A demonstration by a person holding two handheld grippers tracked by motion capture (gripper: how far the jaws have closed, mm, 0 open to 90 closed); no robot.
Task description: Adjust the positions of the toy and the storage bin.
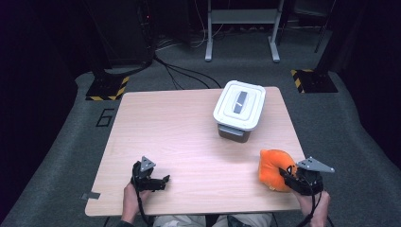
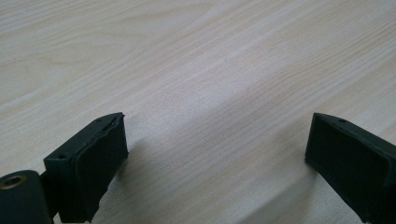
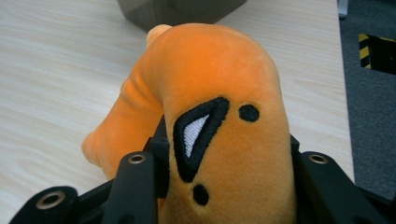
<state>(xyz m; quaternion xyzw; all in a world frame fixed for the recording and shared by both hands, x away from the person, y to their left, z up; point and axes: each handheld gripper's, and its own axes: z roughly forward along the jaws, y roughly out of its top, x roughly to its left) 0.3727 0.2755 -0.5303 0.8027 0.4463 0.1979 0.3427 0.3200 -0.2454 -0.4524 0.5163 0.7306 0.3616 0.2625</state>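
Orange plush toy (image 3: 219, 140), soft and rounded with a black-stitched mouth and two dot eyes, sits at the lower right of the pale woodgrain surface (image 1: 189, 142), squeezed in the right gripper (image 1: 294, 179); its base is hidden. Left gripper (image 1: 158, 182) gapes empty, lower left.

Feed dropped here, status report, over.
Right gripper shut on orange plush toy. Left gripper open, on table. Lidded white bin ahead, lid on.
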